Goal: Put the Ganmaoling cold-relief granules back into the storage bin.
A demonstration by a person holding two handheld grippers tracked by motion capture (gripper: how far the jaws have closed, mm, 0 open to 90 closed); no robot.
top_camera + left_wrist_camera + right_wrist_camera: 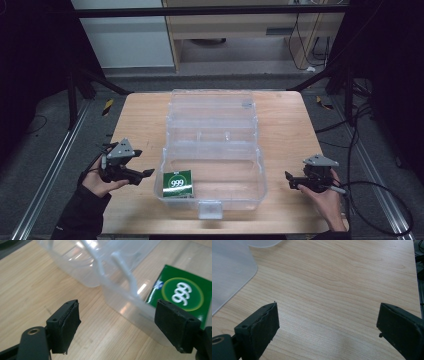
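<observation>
- Two hand-held grippers sit low over a wooden table [140,115], one on each side of a clear plastic box [212,145]
- Clear plastic box lies open at mid-table; its lid is folded back toward the far edge, its deep base faces the person, and a latch tab [210,209] sticks out at the near rim
- Green packet [178,183] with white "999" print lies flat in the near-left corner of the box base, against the left wall
- Left gripper [145,173], held in the person's left hand [97,182], is just left of the box, apart from it, jaws pointing toward the box wall
- Left gripper view: both black jaws spread wide with nothing between them; the rounded corner of the box and the green packet [180,293] behind the clear wall lie ahead; the pad [68,327] on the left jaw looks frayed at its edge
- Right gripper [290,181], held in the right hand [327,200], is right of the box and apart from it, jaws pointing left toward the box
- Right gripper view: jaws spread wide, empty, over bare wood; a frosted corner of the box [229,272] shows at upper left
- Cables [372,200] trail off the right edge of the table to the floor
</observation>
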